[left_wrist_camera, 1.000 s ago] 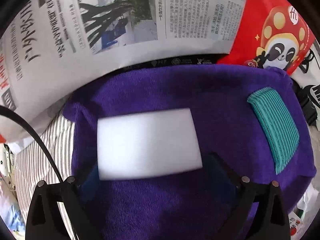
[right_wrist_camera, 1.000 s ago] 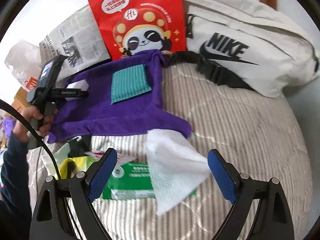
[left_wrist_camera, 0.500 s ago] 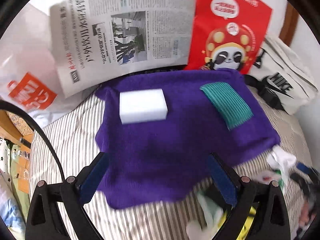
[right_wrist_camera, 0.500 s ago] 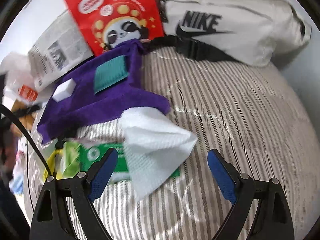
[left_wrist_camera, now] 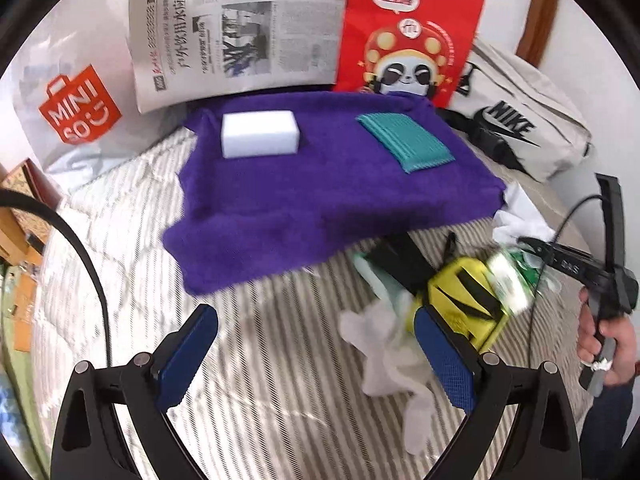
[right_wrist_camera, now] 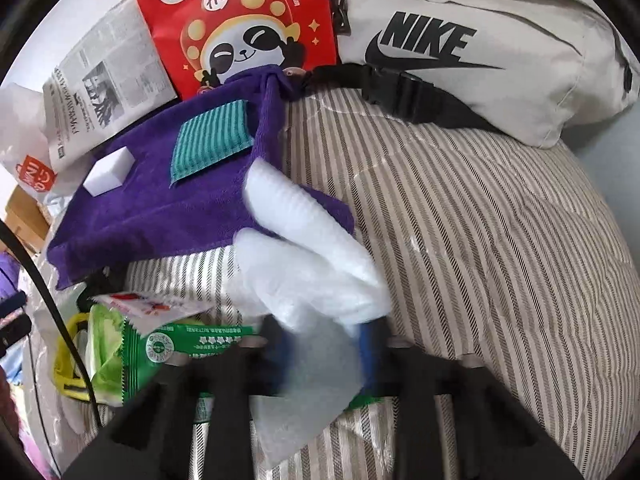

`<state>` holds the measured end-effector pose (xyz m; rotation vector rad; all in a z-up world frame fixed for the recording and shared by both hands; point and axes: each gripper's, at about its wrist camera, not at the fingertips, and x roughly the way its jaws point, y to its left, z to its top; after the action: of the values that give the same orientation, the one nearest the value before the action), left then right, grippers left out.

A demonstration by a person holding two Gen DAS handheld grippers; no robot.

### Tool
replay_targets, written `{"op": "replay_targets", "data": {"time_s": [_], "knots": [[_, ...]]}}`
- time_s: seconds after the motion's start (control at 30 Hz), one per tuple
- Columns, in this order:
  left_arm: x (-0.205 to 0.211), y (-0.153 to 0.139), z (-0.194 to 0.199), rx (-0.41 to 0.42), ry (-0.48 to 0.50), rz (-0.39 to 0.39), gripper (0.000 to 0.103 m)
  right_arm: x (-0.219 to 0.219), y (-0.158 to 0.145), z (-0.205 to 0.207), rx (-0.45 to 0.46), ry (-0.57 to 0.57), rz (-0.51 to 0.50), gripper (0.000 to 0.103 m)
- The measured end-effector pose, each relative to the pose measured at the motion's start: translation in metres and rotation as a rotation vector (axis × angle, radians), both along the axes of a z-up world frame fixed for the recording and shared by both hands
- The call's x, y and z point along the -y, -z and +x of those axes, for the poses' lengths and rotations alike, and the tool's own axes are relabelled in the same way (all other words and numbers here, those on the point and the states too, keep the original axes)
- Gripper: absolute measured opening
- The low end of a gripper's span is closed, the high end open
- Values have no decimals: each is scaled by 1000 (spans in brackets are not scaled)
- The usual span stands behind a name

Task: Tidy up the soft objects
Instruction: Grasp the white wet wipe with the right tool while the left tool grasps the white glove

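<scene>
My right hand-held gripper (right_wrist_camera: 324,354) is closing on the crumpled white paper towel (right_wrist_camera: 308,264), pinched between its blue pads beside the purple terry cloth (right_wrist_camera: 160,204) on the striped bed (right_wrist_camera: 480,240). My left hand-held gripper (left_wrist_camera: 316,354) hangs wide open, empty.

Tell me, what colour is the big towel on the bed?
The towel is deep purple, clearest in the left wrist view.

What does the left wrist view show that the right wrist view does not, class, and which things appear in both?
Only the left wrist view: a hand holding the other tool, and open empty left tongs. Only the right wrist view: right tongs closing on a white tissue drawn from a green packet. Both: purple towel, white sponge, teal cloth.
</scene>
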<state>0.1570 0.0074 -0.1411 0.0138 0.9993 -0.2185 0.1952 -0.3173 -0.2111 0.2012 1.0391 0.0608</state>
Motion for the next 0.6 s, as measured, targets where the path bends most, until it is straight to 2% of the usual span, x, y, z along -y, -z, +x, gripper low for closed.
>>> {"op": "replay_targets", "data": {"time_s": [0.13, 0.2, 0.33, 0.47, 0.57, 0.6], "knots": [[2, 13, -11, -9, 19, -32, 99, 6, -5, -8, -14, -7, 54, 11], [5, 21, -11, -18, 35, -45, 99, 8, -11, -17, 0, -11, 32, 11], [19, 35, -4, -13, 71, 10, 98, 7, -23, -33, 29, -16, -24, 11], [36, 46, -2, 23, 112, 102, 95, 4, -30, -47, 37, -28, -49, 11], [40, 47, -4, 55, 131, 96, 83, 2, -29, -55, 46, -39, -102, 11], [41, 47, -5, 61, 143, 77, 72, 1, -26, -57, 42, -41, -115, 11]]}}
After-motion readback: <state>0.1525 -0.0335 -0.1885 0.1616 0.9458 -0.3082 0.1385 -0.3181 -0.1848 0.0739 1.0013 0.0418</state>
